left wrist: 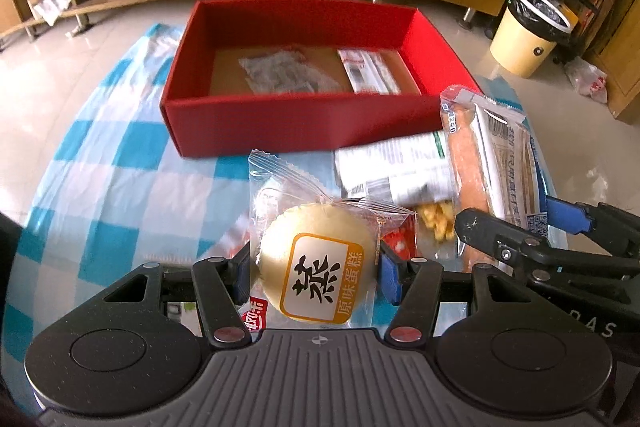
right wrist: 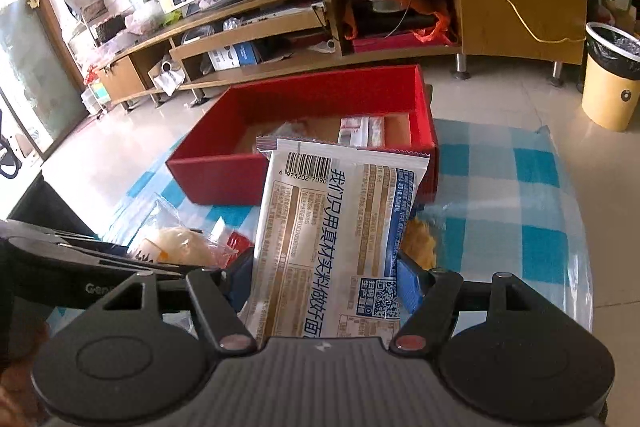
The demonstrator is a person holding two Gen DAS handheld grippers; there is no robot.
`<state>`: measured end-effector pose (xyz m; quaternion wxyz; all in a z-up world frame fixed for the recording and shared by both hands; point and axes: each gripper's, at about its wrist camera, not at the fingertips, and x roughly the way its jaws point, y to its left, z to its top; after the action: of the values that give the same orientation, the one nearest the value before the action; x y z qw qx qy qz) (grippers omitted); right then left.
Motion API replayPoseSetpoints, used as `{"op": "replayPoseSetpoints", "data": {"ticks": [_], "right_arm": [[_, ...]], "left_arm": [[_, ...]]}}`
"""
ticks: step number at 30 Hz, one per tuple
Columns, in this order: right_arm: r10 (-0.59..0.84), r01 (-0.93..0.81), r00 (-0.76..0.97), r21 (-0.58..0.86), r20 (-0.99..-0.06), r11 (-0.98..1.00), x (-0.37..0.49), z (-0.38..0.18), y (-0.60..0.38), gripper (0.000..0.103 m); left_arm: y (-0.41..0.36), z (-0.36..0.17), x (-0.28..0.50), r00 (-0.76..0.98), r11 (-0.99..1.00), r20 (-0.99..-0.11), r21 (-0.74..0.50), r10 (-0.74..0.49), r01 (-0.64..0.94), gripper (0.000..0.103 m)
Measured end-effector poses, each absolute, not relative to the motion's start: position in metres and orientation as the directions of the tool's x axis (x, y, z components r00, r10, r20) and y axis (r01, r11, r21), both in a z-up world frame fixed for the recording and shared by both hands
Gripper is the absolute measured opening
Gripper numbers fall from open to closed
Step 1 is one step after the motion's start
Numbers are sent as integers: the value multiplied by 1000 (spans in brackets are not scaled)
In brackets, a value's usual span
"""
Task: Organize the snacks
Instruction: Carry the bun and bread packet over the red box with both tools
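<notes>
My left tongs (left wrist: 316, 277) pinch a wrapped round yellow cake (left wrist: 316, 267); right tongs (right wrist: 326, 277) clamp a long bread pack (right wrist: 332, 239), its base cut off. Red box (left wrist: 288, 131) sits ahead, contents blurry.

Glossy clear-plastic-wrapped round yellow cake (left wrist: 316, 267) betw. left jaws; matt red cardboard box (left wrist: 296, 123) beyond; shiny printed film bread pkt (right wrist: 336, 239) betw. right jaws.
</notes>
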<state>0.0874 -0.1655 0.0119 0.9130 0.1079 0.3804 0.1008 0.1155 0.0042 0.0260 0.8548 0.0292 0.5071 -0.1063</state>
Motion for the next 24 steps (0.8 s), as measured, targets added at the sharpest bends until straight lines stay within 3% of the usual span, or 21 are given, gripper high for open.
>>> {"op": "replayPoseSetpoints", "data": {"ticks": [24], "right_arm": [[268, -92, 744, 305, -612, 948, 168, 27, -183, 68]], "left_arm": [[-14, 43, 196, 533, 984, -834, -62, -144, 169, 65]]}}
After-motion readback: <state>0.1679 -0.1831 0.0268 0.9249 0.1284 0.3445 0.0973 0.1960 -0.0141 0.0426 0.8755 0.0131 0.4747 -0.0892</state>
